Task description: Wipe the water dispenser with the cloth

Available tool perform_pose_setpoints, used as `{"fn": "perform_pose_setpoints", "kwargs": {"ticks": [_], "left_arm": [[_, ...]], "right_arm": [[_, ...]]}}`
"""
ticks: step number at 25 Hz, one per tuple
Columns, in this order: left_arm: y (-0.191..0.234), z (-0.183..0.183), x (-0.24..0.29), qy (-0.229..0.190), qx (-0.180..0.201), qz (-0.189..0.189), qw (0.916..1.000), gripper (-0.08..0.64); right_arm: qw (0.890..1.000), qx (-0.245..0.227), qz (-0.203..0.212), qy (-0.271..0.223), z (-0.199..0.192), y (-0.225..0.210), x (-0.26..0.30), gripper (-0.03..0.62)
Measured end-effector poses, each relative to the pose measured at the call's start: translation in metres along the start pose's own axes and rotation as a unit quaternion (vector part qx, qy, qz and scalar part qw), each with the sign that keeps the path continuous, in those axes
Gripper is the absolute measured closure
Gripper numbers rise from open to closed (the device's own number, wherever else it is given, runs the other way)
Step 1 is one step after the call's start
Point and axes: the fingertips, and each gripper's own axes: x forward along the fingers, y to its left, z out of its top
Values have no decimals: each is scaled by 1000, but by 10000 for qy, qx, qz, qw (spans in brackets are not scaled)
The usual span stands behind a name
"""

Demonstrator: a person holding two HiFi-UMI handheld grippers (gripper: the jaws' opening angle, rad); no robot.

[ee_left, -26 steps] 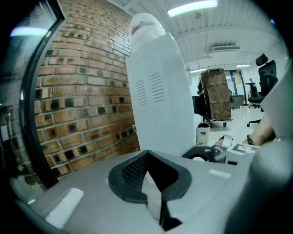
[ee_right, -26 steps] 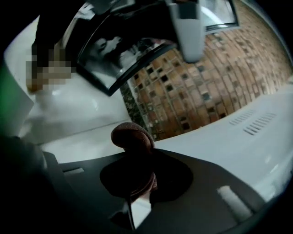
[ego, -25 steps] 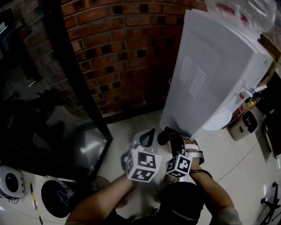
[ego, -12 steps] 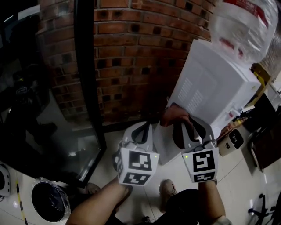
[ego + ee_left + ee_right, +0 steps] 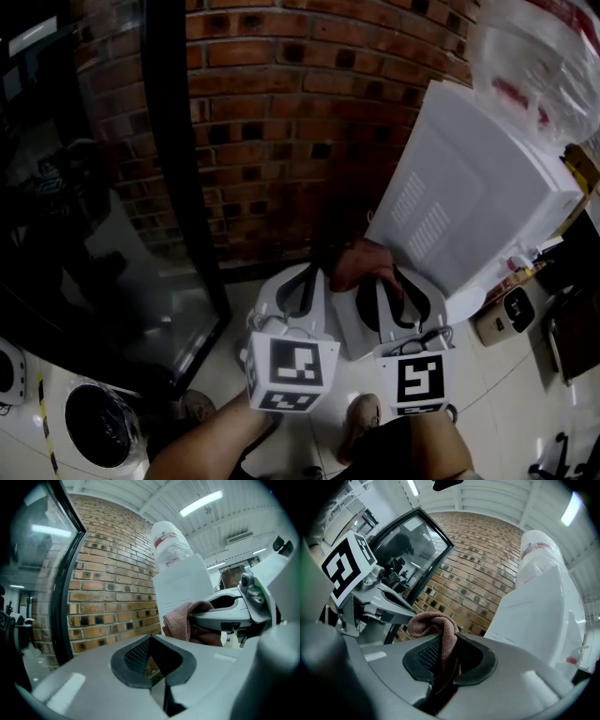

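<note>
Now right claw (image 5: 449, 662) clamps cloth (image 5: 434, 621) near water dispenser (image 5: 534, 616); left claw (image 5: 153, 662) together, empty.

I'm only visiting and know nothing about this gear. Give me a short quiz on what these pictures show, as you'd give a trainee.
1. What is clamped in the right gripper?
A. a sponge
B. a brown cloth
C. a cup
2. True or false: the water dispenser stands against a plain white wall.
3. Which gripper has nothing between its jaws?

Key:
1. B.
2. False: the wall is a brick wall.
3. The left gripper.
</note>
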Motion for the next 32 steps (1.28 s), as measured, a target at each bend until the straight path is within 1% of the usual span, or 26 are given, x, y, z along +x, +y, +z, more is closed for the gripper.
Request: {"fn": "perform_pose_setpoints", "kwargs": {"ticks": [4,7,10,13,18,20,25,28,30,32], "left_arm": [[-6,-8,5,127,19,139,9998,560],[-4,-9,4,169,26,342,9993,560],[-3,-4,-2,160,-28,622,9979,560],[-3,-1,-12,146,-107,950,9953,560],[-11,-7,-36,113,-367,1558,9870,560],[-21,-9,-41,85,-427,1709,9843,560],[-63,-8,-45,37,-548,1799,9822,560],[-88,6,-47,-8,-630,1824,9812,560],[-101,24,-48,-37,-560,1805,9820,560],[-113,47,-51,-45,-329,1811,9829,560]], "right_arm": [[9997,177,-93,-131,-8,-17,-2,518],[9992,239,-86,-324,-5,-26,2,518],[9984,264,148,-477,0,-26,8,518],[9968,177,446,-633,6,-22,11,518],[9910,58,949,-938,13,-13,1,518],[9885,33,1065,-1073,15,-13,-9,518],[9838,-136,1115,-1398,21,-34,-42,518],[9821,-328,1051,-1530,23,-57,-59,518],[9809,-352,991,-1638,27,-73,-68,518],[9797,-283,965,-1733,35,-90,-76,518]]}}
